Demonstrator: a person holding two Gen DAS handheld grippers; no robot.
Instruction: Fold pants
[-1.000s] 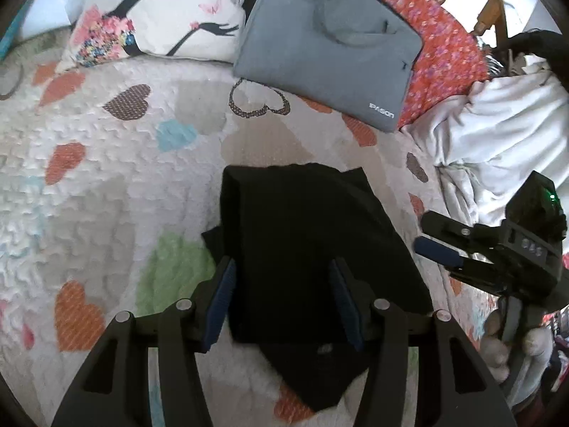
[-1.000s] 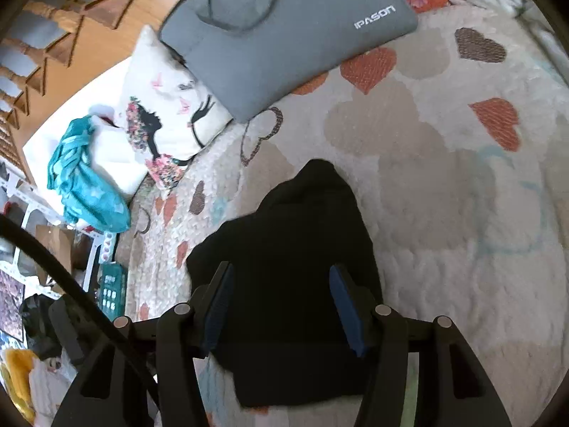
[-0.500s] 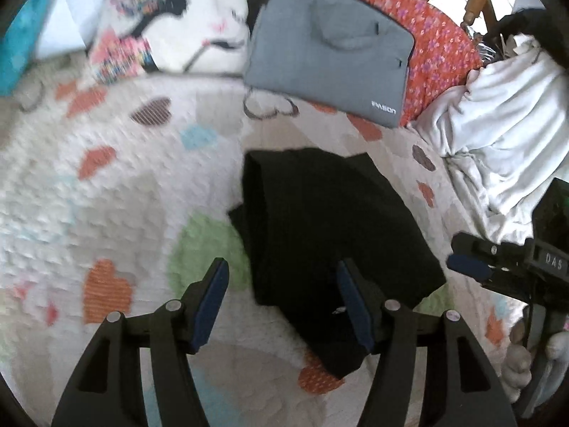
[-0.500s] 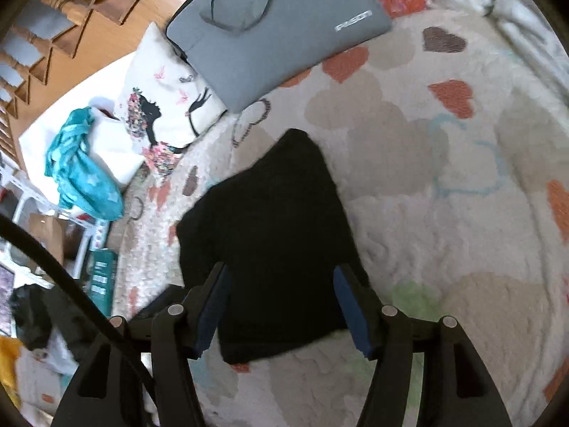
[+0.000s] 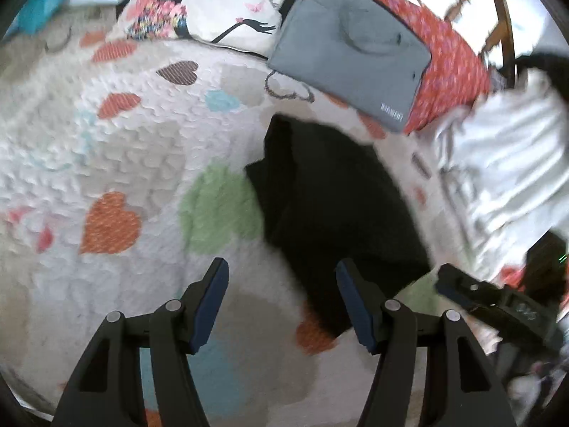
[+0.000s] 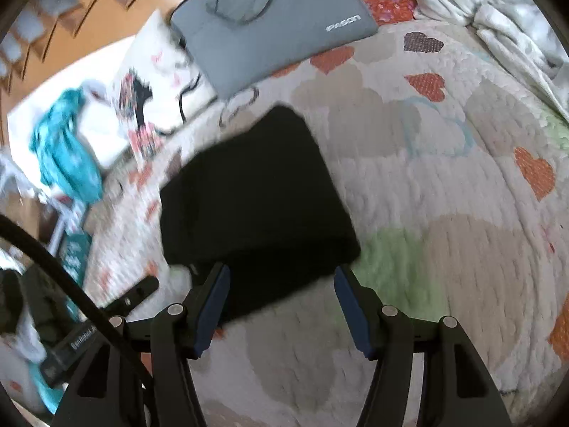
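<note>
Both hand-held grippers [image 5: 282, 299] [image 6: 281, 300] now farther back, wide apart, clear of folded pants [image 6: 256, 192]; teal cloth [image 6: 65, 146] only in right view.

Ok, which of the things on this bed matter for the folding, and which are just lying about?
For the job:
black pants, folded on the quilt
left tongs, open
right tongs, open

Lying about:
grey laptop bag
printed pillow
white blanket
teal cloth

The pants [image 5: 334, 206] lie on the quilt [image 5: 135, 149]. Behind the pants, a laptop bag [image 5: 350, 57] rests on the quilt. Left of the pants stands a pillow [image 5: 199, 3]; right of them lies a blanket [image 5: 505, 163].
</note>
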